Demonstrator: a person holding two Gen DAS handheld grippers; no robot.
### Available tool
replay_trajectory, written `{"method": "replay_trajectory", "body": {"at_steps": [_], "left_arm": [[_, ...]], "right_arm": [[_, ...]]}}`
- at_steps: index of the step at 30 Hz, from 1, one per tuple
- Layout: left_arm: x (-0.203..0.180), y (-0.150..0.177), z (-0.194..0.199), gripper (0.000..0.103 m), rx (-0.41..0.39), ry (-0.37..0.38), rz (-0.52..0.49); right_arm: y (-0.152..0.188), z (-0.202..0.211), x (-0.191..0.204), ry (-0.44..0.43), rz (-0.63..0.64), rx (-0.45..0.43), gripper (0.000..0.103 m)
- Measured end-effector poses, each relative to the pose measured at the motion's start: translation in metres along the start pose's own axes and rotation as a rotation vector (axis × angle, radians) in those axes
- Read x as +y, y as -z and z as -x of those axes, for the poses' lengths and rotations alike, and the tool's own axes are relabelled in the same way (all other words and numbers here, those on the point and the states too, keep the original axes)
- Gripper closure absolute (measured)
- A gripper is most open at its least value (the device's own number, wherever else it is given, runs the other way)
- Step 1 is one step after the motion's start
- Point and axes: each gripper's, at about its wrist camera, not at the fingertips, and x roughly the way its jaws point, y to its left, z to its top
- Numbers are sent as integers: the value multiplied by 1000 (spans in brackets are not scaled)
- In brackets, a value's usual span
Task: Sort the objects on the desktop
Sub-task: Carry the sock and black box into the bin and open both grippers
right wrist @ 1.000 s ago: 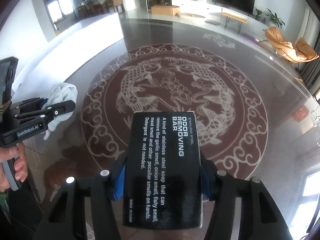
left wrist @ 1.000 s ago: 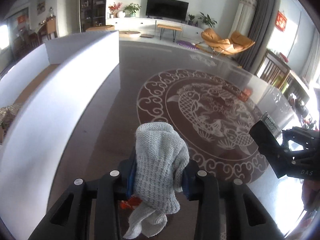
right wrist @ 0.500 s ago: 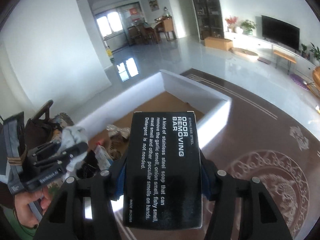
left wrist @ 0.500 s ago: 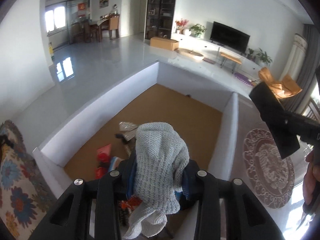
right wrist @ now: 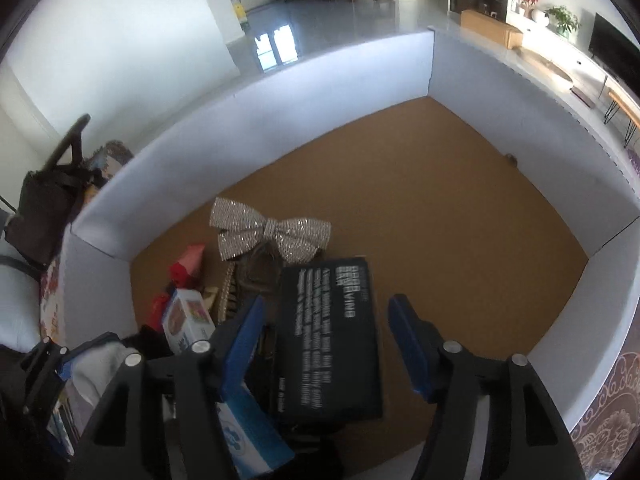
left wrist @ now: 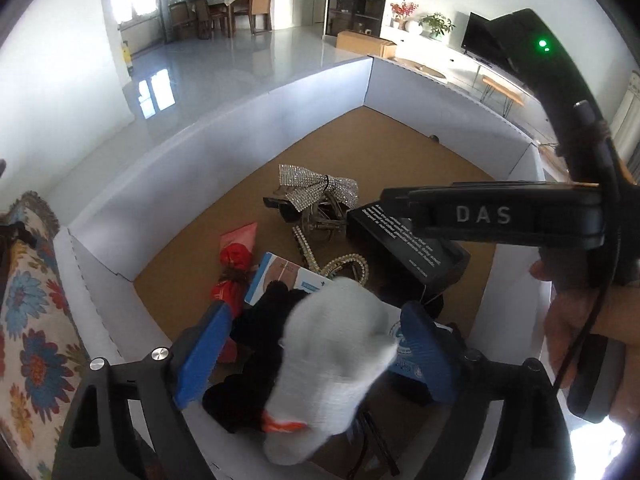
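Observation:
Both grippers hang over a white-walled box point(left wrist: 248, 120) with a brown cardboard floor point(right wrist: 460, 208). My left gripper point(left wrist: 316, 340) is open; the white knit sock point(left wrist: 336, 364) is blurred between its blue pads, apart from both, above the pile. My right gripper point(right wrist: 324, 340) is open; the black odor-removing-bar box point(right wrist: 332, 340) lies loose between its fingers, blurred, over the pile. The same box also shows in the left wrist view point(left wrist: 404, 240) under the right gripper's body point(left wrist: 492, 216).
In the box lie a rhinestone bow point(right wrist: 272, 232), a red packet point(left wrist: 236, 256), a small white-and-blue carton point(right wrist: 188, 320), bead strings point(left wrist: 344, 264) and a black cloth point(left wrist: 256, 344). A flowered cloth point(left wrist: 28, 320) lies left of the box. A dark bag point(right wrist: 44, 208) stands beyond it.
Both grippers swung from the patterned table to over the box and moved down into it. Both jaws opened, and the sock and the black box came free.

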Motion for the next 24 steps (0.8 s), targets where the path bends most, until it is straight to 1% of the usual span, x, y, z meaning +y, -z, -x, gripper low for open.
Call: {"method": "replay_trajectory", "body": {"at_steps": [1, 3, 4, 5, 6, 8, 9, 12, 16, 20, 24], "left_arm": [[-2, -1, 1, 17, -9, -18, 12], [-6, 0, 8, 17, -38, -65, 63], [-8, 0, 10, 17, -49, -83, 93], [-8, 0, 12, 17, -54, -91, 123], [-7, -1, 12, 17, -51, -89, 148], [-10, -2, 13, 17, -24, -67, 178], [-10, -3, 14, 17, -8, -66, 179], [-9, -5, 22, 17, 24, -105, 182], [-9, -4, 35, 16, -15, -104, 223], [-12, -7, 46, 15, -51, -166, 217], [-12, -9, 58, 15, -81, -191, 215]], "right_arm": [[0, 8, -2, 12, 7, -18, 22], [-2, 25, -9, 22, 24, -41, 19], [-1, 35, -12, 42, 37, -56, 17], [0, 43, -15, 69, 48, -65, 13], [-2, 51, -15, 92, 56, -71, 10], [1, 67, -20, 124, 65, -75, 3], [2, 74, -20, 127, 66, -67, 3], [5, 84, -21, 133, 69, -38, 2], [15, 90, -25, 143, 86, -17, 2], [20, 91, -25, 144, 97, -20, 2], [21, 91, -26, 121, 77, -35, 2]]}}
